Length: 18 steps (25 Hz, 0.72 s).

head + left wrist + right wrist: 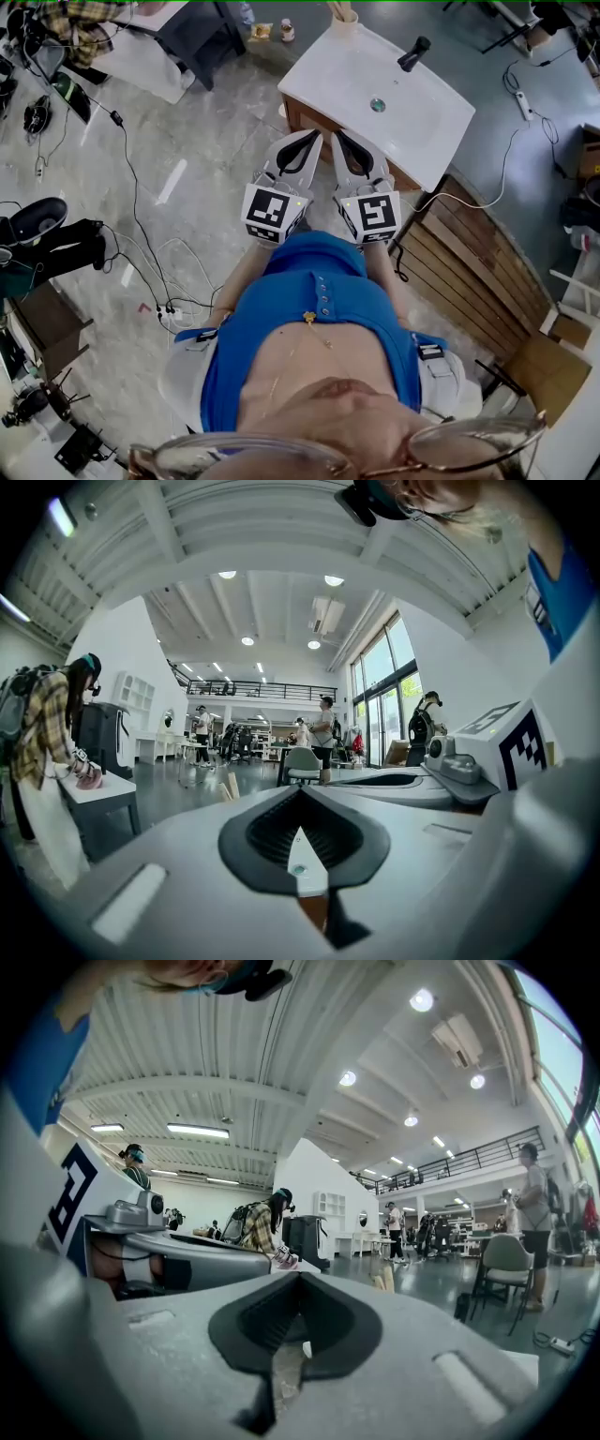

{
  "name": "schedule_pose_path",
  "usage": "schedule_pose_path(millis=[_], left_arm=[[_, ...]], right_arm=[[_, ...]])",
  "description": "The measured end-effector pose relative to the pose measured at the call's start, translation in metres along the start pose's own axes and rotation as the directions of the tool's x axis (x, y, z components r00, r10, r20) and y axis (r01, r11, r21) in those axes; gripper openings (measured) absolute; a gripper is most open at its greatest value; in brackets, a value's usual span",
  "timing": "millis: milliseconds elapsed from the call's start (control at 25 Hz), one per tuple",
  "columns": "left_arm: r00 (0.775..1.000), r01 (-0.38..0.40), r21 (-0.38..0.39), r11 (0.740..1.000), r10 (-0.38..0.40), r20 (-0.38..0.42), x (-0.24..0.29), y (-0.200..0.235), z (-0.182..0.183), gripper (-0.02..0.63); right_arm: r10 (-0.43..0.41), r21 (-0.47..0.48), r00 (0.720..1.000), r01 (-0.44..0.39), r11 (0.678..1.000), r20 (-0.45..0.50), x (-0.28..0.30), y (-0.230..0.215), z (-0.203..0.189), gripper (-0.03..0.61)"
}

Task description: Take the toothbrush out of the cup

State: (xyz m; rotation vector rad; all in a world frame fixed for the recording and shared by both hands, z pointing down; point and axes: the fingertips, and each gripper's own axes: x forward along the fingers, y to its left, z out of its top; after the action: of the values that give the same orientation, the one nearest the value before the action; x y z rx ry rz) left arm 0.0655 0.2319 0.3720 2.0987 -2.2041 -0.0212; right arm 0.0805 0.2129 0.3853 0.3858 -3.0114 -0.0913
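A pale cup (345, 22) with wooden-handled toothbrushes in it stands at the far corner of a white sink top (347, 75), which has a black tap (413, 53). My left gripper (314, 135) and right gripper (337, 136) are side by side and level, just short of the sink's near edge, well apart from the cup. Both are shut and hold nothing. In the left gripper view the closed tips (300, 789) point at the sink, and the toothbrush handles (230, 785) show a little to the left. In the right gripper view the handles (382, 1277) stand right of the closed tips (300, 1276).
A wooden slatted pallet (478, 253) lies right of the sink cabinet. Cables and a power strip (167, 314) trail over the floor on the left. A dark table (202, 33) stands at the far left, with a person in plaid (47, 733) beside it. Other people and a chair (302, 761) are farther off.
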Motion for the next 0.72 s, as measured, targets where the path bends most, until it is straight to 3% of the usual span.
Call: schedule_pose_path(millis=[400,720], left_arm=[[0.997,0.072,0.011,0.997,-0.072,-0.034,0.015,0.052,0.000,0.002],[0.994,0.095,-0.004,0.995,-0.095,-0.053,0.040,0.064,-0.009,0.002]], right_arm=[[-0.025,0.007,1.000,0.025,1.000,-0.004,0.060,0.003,0.001,0.002],[-0.066,0.030,0.998,0.066,0.997,-0.015,0.075,-0.022,-0.005,0.002]])
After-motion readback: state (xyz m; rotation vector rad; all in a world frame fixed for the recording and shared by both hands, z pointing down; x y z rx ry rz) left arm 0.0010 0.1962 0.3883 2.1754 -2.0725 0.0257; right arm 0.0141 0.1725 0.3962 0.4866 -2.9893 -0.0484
